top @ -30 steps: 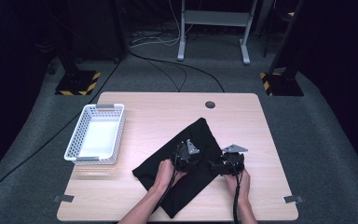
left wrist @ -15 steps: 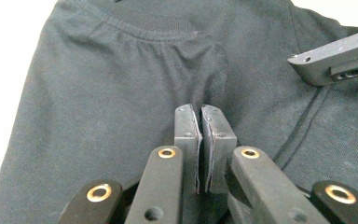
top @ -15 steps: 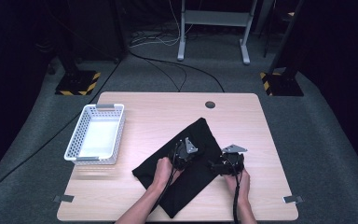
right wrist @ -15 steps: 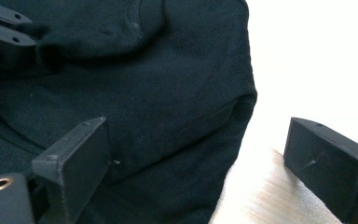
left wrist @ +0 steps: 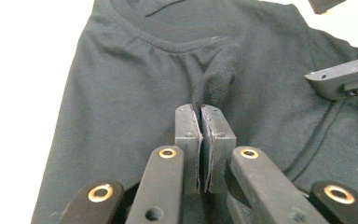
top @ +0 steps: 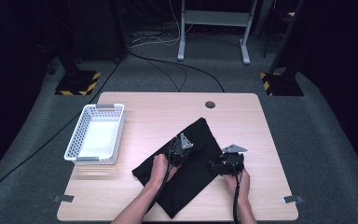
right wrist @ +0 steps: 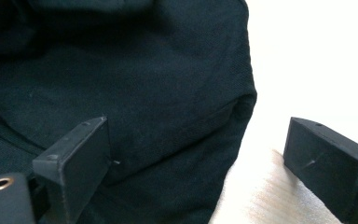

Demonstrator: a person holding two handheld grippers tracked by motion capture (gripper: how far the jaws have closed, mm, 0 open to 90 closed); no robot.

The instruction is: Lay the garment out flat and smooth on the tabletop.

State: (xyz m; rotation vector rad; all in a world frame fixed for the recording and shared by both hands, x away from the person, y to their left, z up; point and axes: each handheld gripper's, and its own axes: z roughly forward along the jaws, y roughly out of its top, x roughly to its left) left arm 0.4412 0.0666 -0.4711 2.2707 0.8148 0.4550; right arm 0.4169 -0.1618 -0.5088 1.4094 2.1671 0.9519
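A black shirt (top: 191,163) lies spread flat on the wooden counter (top: 144,107), set diagonally from the near middle toward the far right. Its round neckline shows at the top of the left gripper view.

Left claw (left wrist: 200,119): the jaws have just been closing and now stand together, clamped on a small fold of the shirt (left wrist: 121,93). The fold rises as a pinched ridge from between the pads up toward the neckline. In the high view this claw (top: 181,148) sits over the middle of the shirt, held by the person's left hand (top: 158,167), with the grey three-cornered plate on top.

Right claw (right wrist: 196,149): the jaws stand wide apart. One jaw rests over the cloth, the other over bare counter (right wrist: 279,70), and the folded edge of the shirt (right wrist: 168,84) lies between them. The pads do not press on the cloth. In the high view this claw (top: 214,164) sits at the right-hand edge of the shirt, held by the right hand (top: 238,179), just beside the left claw but apart from it. One of its jaws also appears at the right edge of the left gripper view, above the cloth.

A white basket (top: 77,140) with perforated walls stands on the left part of the counter, well apart from the shirt. A round cable hole (top: 209,104) sits near the far edge of the counter.
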